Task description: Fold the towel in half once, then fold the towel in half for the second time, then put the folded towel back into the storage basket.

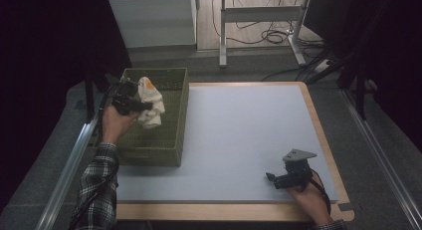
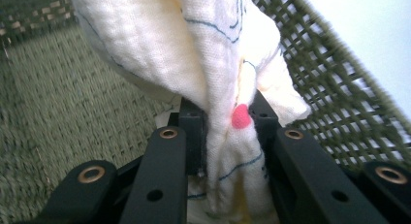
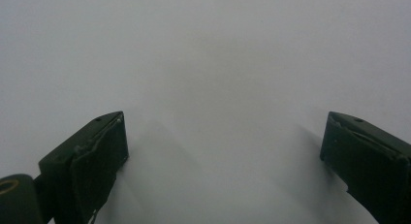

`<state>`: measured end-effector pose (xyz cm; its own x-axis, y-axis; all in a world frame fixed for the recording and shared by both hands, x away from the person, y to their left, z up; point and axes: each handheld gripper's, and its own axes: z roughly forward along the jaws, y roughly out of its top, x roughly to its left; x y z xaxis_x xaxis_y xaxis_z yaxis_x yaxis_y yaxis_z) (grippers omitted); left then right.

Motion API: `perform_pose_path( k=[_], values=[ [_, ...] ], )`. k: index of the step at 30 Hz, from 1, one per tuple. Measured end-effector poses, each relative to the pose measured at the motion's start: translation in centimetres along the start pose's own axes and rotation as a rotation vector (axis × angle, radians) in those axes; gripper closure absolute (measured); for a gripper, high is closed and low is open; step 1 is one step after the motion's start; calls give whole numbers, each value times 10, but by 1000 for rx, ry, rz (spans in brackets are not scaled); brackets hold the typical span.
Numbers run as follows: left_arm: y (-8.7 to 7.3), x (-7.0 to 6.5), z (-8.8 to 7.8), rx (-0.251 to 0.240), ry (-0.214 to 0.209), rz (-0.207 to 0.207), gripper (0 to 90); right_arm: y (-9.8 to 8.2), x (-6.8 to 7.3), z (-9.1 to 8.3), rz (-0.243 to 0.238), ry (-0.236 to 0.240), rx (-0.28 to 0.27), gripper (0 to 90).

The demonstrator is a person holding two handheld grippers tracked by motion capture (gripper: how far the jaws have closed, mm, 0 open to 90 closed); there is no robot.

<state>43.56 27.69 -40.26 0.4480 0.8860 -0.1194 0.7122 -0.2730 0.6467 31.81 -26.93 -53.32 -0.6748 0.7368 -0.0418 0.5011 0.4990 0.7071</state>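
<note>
In the high view my left gripper [image 1: 144, 106] sits in the left part of the frame, above the open top of the green woven basket [image 1: 176, 140], and it is clenched on a bunched cream cloth [image 1: 151, 108] that hangs down from the jaws over the inside of the basket. My left hand [image 1: 113, 124] wraps the handle, and a plaid sleeve [image 1: 97, 190] runs down from it to the bottom edge of the frame. In my left gripper view the cloth [image 2: 203, 64] is pinched between the two black jaws, rising out of them in soft folds toward the top of the frame, with thin blue lines and a small pink spot on the fabric near the grasp; the woven basket wall [image 2: 334, 98] runs across the right side and the basket floor lies blurred at the left. The basket stands at the left edge of the pale grey surface [image 1: 249, 135], which has a wooden border. In the lower right of the high view my right gripper [image 1: 271, 178] is low over the bare surface, held by my right hand [image 1: 311, 195], well apart from the basket. In my right gripper view its jaws stand wide apart with nothing between them, the pale surface [image 3: 218, 64] behind
</note>
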Motion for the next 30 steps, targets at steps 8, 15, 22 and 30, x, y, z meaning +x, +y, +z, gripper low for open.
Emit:
perform_pose_path(
  k=[8,15,22,30],
  values=[
    [4,-11,-15,-59,-18,18,745,0,0,0,-1,-1,1,31],
    [6,-19,-30,-125,-34,33,745,0,0,0,-1,0,-1,31],
    [8,-30,-40,-166,-52,52,745,0,0,0,-2,-1,1,31],
    [12,-40,-45,-200,-70,76,745,0,0,0,-1,0,-1,31]
  ],
)
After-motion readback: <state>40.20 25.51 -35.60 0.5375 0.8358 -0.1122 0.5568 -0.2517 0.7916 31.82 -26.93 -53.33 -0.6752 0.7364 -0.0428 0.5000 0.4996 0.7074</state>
